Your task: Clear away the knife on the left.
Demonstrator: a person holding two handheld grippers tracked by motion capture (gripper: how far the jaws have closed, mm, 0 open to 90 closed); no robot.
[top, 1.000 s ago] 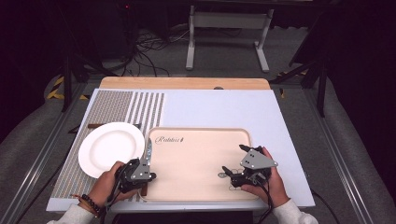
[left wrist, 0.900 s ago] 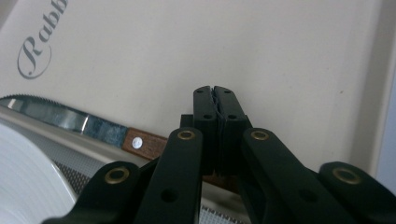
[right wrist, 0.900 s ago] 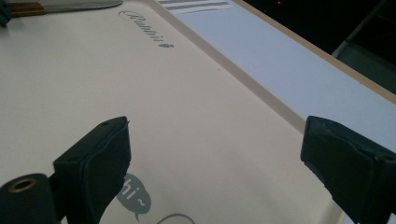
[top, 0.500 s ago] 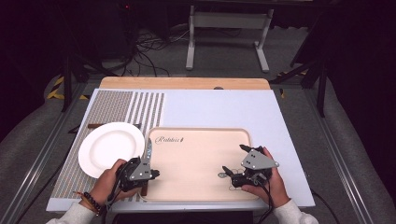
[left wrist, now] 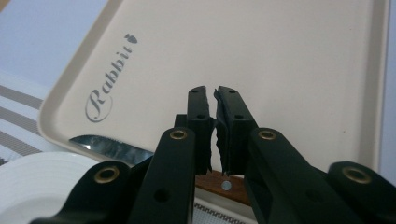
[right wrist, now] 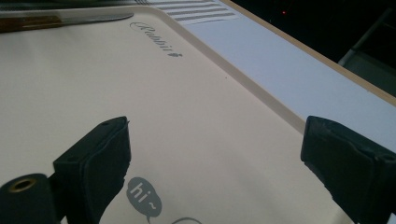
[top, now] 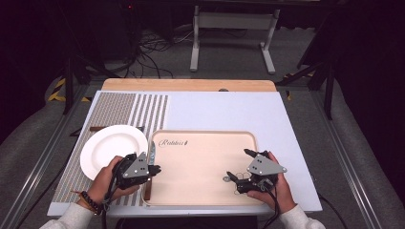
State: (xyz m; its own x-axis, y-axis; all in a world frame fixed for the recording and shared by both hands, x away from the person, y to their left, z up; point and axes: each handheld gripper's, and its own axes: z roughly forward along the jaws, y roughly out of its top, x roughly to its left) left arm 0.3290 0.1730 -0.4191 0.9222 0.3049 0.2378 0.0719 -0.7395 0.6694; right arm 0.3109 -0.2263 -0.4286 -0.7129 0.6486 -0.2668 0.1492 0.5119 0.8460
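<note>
A beige tray [top: 200, 167], smooth and matte with rounded corners and a raised rim, lies in the lower middle of the high view, with script lettering near its upper left corner. A knife [top: 150, 160] rests along the tray's left rim: a shiny serrated steel blade [left wrist: 105, 147] and a brown wooden handle [left wrist: 224, 184] with a metal rivet. Just left of it sits a round, glossy white plate [top: 107, 148] on a striped mat [top: 124, 107].

The left gripper [top: 154, 169] is held low at the tray's left edge, hand wrapped round its body, pointing right across the knife. Its jaws stand nearly closed with a thin slit between the torn-looking pads and nothing between them; they have just been parting slightly. The handle lies beneath them, though whether they touch it is hard to tell.

The right gripper [top: 235, 164] rests over the tray's lower right, pointing left, jaws wide apart and empty.

Compared with a second ago, both hands sit about where they were, and the knife has not shifted.
</note>
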